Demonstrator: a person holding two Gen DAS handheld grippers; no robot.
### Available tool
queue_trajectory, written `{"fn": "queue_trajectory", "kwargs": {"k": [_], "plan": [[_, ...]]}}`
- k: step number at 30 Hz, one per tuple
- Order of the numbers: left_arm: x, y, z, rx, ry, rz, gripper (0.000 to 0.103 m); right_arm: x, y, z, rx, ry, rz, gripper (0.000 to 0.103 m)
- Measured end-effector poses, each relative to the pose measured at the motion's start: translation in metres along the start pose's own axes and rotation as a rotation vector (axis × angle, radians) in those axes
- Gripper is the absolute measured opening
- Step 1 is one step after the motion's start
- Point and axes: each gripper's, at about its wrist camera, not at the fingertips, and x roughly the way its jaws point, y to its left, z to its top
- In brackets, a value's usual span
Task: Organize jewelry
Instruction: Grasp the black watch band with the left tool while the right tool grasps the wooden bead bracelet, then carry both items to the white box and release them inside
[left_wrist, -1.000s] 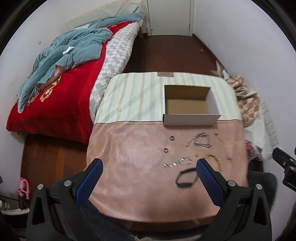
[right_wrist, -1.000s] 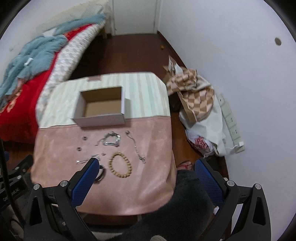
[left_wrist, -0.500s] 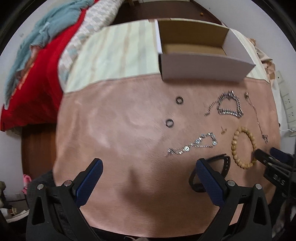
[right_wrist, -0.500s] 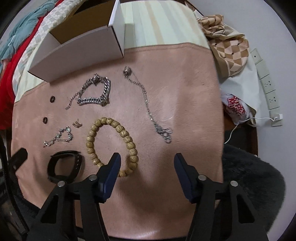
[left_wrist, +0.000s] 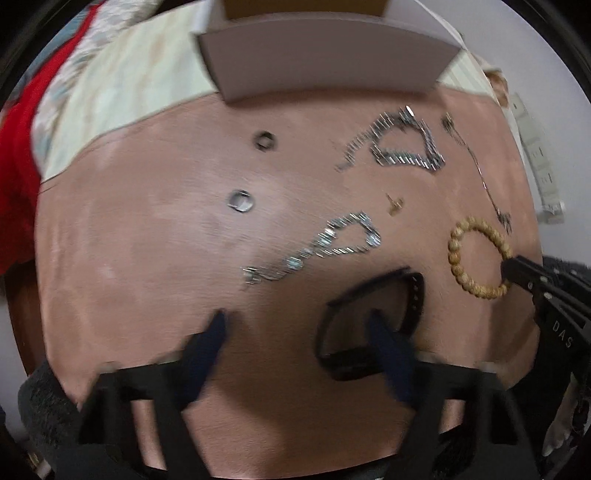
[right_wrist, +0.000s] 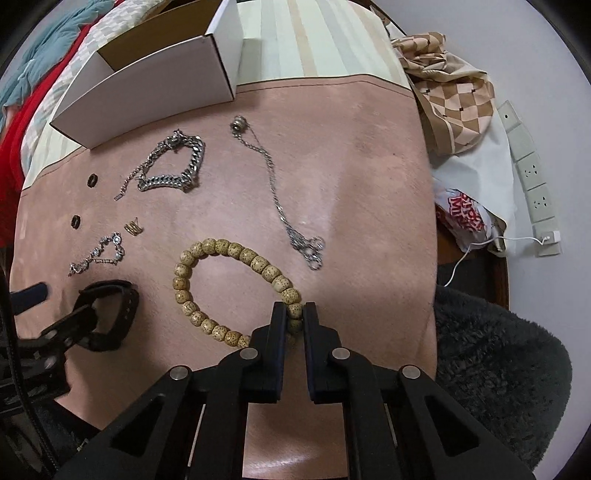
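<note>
Jewelry lies on a pink table cover (right_wrist: 369, 155). My right gripper (right_wrist: 294, 314) is shut on the near side of a wooden bead bracelet (right_wrist: 207, 245), which still rests on the cover; the bracelet also shows in the left wrist view (left_wrist: 456, 251). My left gripper (left_wrist: 297, 325) is open, one finger inside a black band (left_wrist: 415, 291), the other left of it. The band shows in the right wrist view (right_wrist: 125, 306). A silver curb chain (right_wrist: 184, 166), a thin chain (right_wrist: 277, 199), a crystal bracelet (left_wrist: 325, 245), two dark rings (left_wrist: 265, 140) and a small gold piece (right_wrist: 132, 227) lie around.
An open white cardboard box (right_wrist: 147, 85) stands at the far side on a striped cloth. A bed with a red blanket (right_wrist: 11, 122) is at the left. Bags (right_wrist: 454, 92) and a power strip (right_wrist: 532, 177) are by the right wall. A dark fuzzy seat (right_wrist: 498, 354) is near right.
Both grippers came down close to the table. The right closed on the wooden bead bracelet. The left narrowed and lowered around one side of the black band.
</note>
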Motion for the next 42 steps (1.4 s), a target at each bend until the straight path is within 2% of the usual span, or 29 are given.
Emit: {"fn": "queue_trajectory", "kwargs": {"k": [2,3,4,6,19,24,30,34,37,42], "plan": [[0.001,-0.006,0.002,0.03,-0.018,0.006,0.03,0.002,-0.003,-0.003,0.007,0.005,0.003,0.009],[0.002,-0.008,0.003,0.043,-0.021,-0.002,0.011,0.001,-0.003,-0.005,0.009,0.006,0.006,0.009],[0.003,-0.011,0.001,0.043,-0.02,-0.008,0.006,-0.001,0.001,-0.006,0.01,0.008,0.008,0.009],[0.002,-0.009,0.002,0.034,-0.036,-0.012,0.004,-0.006,0.005,-0.007,0.014,0.007,0.021,0.009],[-0.058,0.005,-0.005,0.003,-0.2,0.022,0.002,-0.066,0.022,0.002,0.005,-0.114,0.127,0.009],[-0.093,0.015,-0.001,-0.014,-0.269,-0.001,0.002,-0.093,0.032,0.014,-0.01,-0.162,0.166,0.009],[-0.129,0.019,0.032,-0.038,-0.342,-0.044,0.002,-0.14,0.034,0.044,-0.013,-0.253,0.223,0.009],[-0.141,0.027,0.069,-0.061,-0.366,-0.084,0.003,-0.165,0.039,0.08,-0.036,-0.305,0.262,0.009],[-0.141,0.033,0.099,-0.08,-0.37,-0.11,0.003,-0.173,0.049,0.11,-0.073,-0.336,0.257,0.009],[-0.126,0.043,0.144,-0.091,-0.342,-0.123,0.003,-0.164,0.069,0.156,-0.113,-0.334,0.248,0.009]]}}
